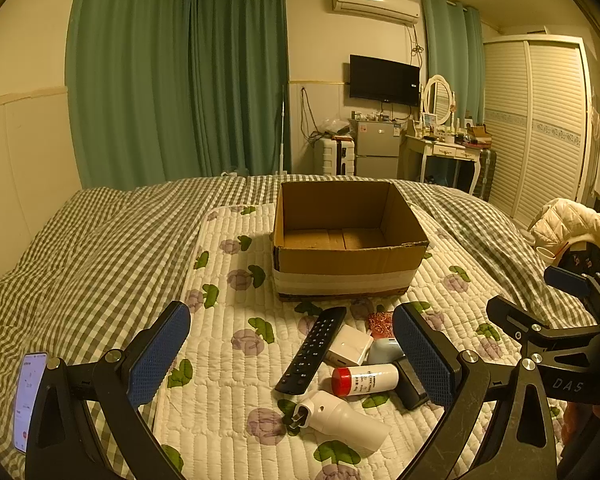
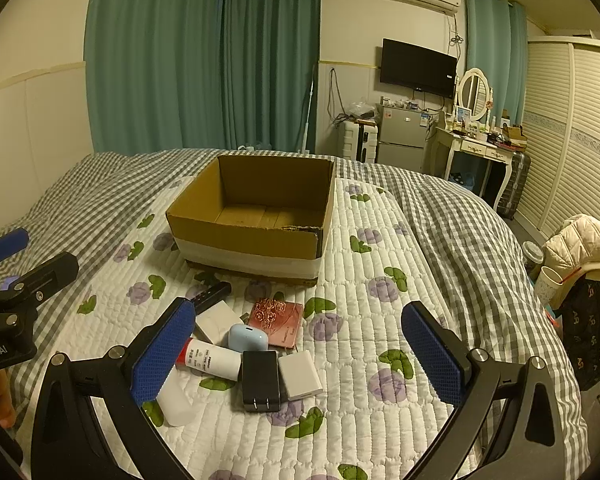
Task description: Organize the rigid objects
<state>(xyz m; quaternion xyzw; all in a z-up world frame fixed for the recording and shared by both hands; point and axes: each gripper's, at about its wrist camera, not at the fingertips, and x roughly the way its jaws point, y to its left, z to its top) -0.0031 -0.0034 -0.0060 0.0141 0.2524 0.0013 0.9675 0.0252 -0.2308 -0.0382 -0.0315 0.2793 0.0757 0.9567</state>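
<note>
A: How do the two grippers stand?

B: The left gripper (image 1: pixel 292 364) has its blue pads far apart and holds nothing. The right gripper (image 2: pixel 296 356) is the same, spread wide with nothing between the pads. Both hang above the quilted mat (image 2: pixel 380 264), in the lower part of each frame.

A: What lies just under them?

B: A small heap of things. In the left wrist view, a black remote control (image 1: pixel 312 350) lies slanted in the lower middle. Beside it is a white box (image 1: pixel 349 346), and below that a white bottle with a red cap (image 1: pixel 364 379), lying on its side. A bigger white bottle (image 1: pixel 338 420) lies nearest the camera.

A: And from the right side?

B: In the right wrist view, a black charger (image 2: pixel 261 380) lies with its prongs toward the camera, touching a white adapter (image 2: pixel 300 376) to its right. Above them are a light blue earbud case (image 2: pixel 247 338) and a pink notebook (image 2: pixel 277 322).

A: Where is the container?

B: The cardboard box (image 2: pixel 256 240) stands open in the middle of the frame, beyond the heap. I see nothing inside.

A: Something around that can disturb?

B: A phone (image 1: pixel 28 396) lies at lower left on the checked blanket (image 1: pixel 80 248), and a cream jacket (image 2: pixel 580 244) at the right edge.
</note>
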